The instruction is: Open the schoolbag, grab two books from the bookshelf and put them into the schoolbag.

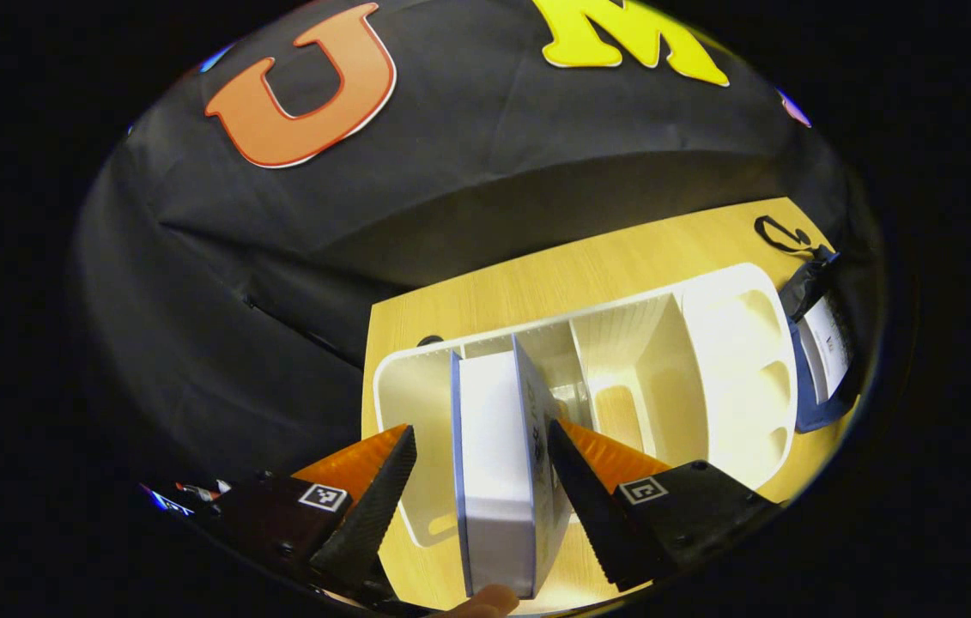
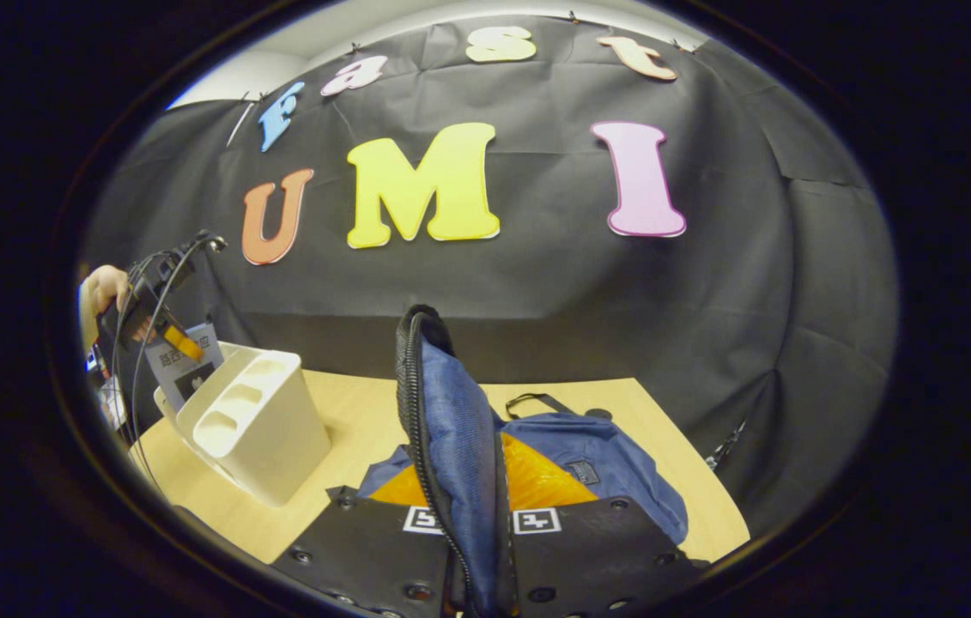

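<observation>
A white book (image 1: 498,446) with a blue edge stands in the left end of the white bookshelf (image 1: 708,343). My left gripper (image 1: 478,429) is open and straddles it: the right finger touches the cover, while a gap shows beside the left finger. In the right gripper view, the same book (image 2: 185,365) sticks up from the bookshelf (image 2: 257,425) under the left gripper (image 2: 160,330). My right gripper (image 2: 478,549) is shut on the schoolbag's blue zippered flap (image 2: 455,429) and holds it upright. The schoolbag (image 2: 597,463) lies open, showing its orange lining.
The bookshelf and the bag sit on a light wooden table (image 2: 348,403) ringed by the black booth wall. The shelf's other compartments (image 1: 622,378) hold nothing. The bag's edge (image 1: 804,403) lies just past the shelf's far end. A hand (image 2: 103,287) holds the left gripper.
</observation>
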`<state>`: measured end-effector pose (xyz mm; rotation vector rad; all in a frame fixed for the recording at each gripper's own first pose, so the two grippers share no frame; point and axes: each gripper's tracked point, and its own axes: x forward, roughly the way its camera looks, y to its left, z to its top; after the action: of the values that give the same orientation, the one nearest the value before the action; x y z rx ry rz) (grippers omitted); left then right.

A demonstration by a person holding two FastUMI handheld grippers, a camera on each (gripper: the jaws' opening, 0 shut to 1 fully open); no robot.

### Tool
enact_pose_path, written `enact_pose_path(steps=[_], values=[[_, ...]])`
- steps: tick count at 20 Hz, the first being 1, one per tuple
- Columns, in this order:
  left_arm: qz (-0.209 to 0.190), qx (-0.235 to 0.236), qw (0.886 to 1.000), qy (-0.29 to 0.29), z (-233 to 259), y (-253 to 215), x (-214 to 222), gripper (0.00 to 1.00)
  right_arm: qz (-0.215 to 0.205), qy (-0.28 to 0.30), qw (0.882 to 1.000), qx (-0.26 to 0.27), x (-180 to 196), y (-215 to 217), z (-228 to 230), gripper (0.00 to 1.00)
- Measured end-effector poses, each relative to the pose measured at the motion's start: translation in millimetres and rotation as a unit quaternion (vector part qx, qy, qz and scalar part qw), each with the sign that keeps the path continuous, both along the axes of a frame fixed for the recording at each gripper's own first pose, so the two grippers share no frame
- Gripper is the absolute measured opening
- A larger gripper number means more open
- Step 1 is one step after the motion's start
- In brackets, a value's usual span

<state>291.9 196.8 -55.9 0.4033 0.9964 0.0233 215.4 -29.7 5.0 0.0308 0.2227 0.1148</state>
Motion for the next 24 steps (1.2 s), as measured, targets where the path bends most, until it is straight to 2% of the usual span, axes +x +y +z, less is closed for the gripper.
enact_pose_path(steps=[4, 6, 8, 9, 10, 11, 12, 13, 15, 18, 24], values=[[-0.003, -0.006, 0.999, 0.045, -13.1, -8.1, -10.3, 0.99, 0.009, 0.000, 1.000, 0.000, 1.9, 0.7, -4.7, 0.09], [-0.010, -0.023, 0.998, 0.059, -15.0, -20.6, -18.2, 0.91, 0.012, -0.001, 1.000, 0.003, 3.6, 0.9, -5.8, 0.08], [-0.010, -0.039, 0.997, 0.071, -11.1, -28.3, -24.7, 0.76, 0.015, 0.000, 1.000, 0.006, 4.5, 1.2, -7.4, 0.09], [-0.013, -0.045, 0.996, 0.072, -14.5, -31.4, -26.4, 0.65, 0.015, -0.001, 1.000, 0.009, 4.9, -0.3, -7.5, 0.09], [-0.014, -0.053, 0.996, 0.073, -15.3, -36.9, -27.1, 0.64, 0.015, -0.002, 1.000, 0.012, 4.8, -1.6, -8.2, 0.09], [-0.015, -0.061, 0.995, 0.072, -15.4, -39.5, -26.9, 0.54, 0.014, -0.002, 1.000, 0.016, 5.0, -3.1, -8.0, 0.09], [-0.013, -0.066, 0.995, 0.070, -16.0, -42.8, -28.9, 0.57, 0.013, -0.002, 1.000, 0.019, 4.8, -5.4, -9.6, 0.09], [-0.015, -0.064, 0.996, 0.065, -16.5, -43.1, -26.9, 0.50, 0.012, -0.001, 1.000, 0.023, 4.8, -6.7, -9.7, 0.09], [-0.011, -0.050, 0.998, 0.026, -6.2, -38.1, -20.1, 0.48, 0.013, 0.001, 1.000, 0.026, 3.9, -8.7, -12.4, 0.08], [-0.010, -0.055, 0.998, -0.024, 16.1, -43.1, -19.8, 0.46, 0.015, -0.001, 1.000, 0.023, 3.4, -8.7, -12.7, 0.09], [-0.013, -0.033, 0.998, -0.047, 54.8, -50.1, -46.5, 0.44, 0.016, 0.001, 1.000, 0.023, 5.3, -7.5, -13.3, 0.09]])
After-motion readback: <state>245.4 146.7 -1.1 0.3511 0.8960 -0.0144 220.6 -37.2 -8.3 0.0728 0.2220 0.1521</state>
